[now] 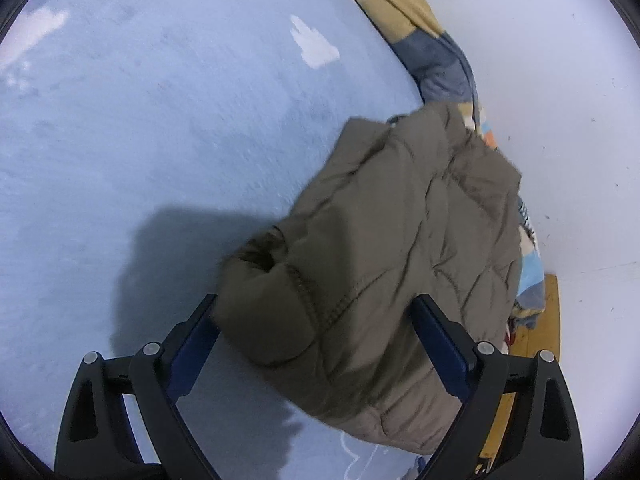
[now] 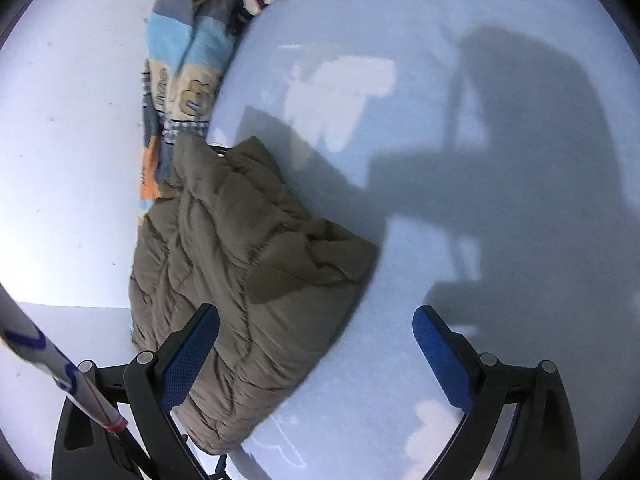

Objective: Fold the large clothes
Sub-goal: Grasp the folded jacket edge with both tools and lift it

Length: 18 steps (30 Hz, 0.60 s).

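An olive-brown quilted jacket [image 1: 384, 240] lies folded into a thick bundle on a light blue bed sheet [image 1: 140, 140], near the bed's edge by the wall. My left gripper [image 1: 316, 312] is open, its blue-padded fingers standing on either side of the bundle's near end without pinching it. In the right wrist view the same jacket [image 2: 240, 264] lies left of centre. My right gripper [image 2: 316, 320] is open and empty above the sheet [image 2: 480, 280], its left finger over the jacket's edge.
A patchwork quilt [image 1: 436, 52] is bunched along the white wall [image 1: 560, 80]; it also shows in the right wrist view [image 2: 188, 72]. A strip of wooden floor [image 1: 536, 320] shows beside the bed. A white pole with blue and red marks [image 2: 60, 376] crosses the lower left.
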Tool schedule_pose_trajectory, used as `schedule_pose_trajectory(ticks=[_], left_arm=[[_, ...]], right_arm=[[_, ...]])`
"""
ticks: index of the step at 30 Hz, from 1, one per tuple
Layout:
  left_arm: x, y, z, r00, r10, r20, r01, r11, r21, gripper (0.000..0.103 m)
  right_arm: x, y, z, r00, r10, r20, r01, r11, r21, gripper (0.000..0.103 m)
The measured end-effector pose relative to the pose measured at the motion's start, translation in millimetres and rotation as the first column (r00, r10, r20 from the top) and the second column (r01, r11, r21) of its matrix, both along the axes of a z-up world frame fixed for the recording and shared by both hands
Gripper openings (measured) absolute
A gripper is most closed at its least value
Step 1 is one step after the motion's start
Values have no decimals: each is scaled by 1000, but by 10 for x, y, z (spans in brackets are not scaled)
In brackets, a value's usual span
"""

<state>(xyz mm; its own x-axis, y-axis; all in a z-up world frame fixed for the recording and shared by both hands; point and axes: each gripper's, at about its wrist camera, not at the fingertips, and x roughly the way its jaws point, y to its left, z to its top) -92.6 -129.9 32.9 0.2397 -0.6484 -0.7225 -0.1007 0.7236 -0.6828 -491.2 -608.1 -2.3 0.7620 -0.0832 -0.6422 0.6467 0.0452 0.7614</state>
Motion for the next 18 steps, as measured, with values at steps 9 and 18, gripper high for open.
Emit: schedule_pose_trajectory(ticks=[9, 18], left_arm=[[178, -182, -104, 1000, 14, 27, -14, 1000, -1, 95], [38, -557, 398, 941, -176, 290, 85, 950, 302, 64]], right_arm=[[331, -150, -215, 1000, -21, 22, 21, 1000, -1, 101], [919, 28, 162, 966, 132, -221, -194, 938, -287, 54]])
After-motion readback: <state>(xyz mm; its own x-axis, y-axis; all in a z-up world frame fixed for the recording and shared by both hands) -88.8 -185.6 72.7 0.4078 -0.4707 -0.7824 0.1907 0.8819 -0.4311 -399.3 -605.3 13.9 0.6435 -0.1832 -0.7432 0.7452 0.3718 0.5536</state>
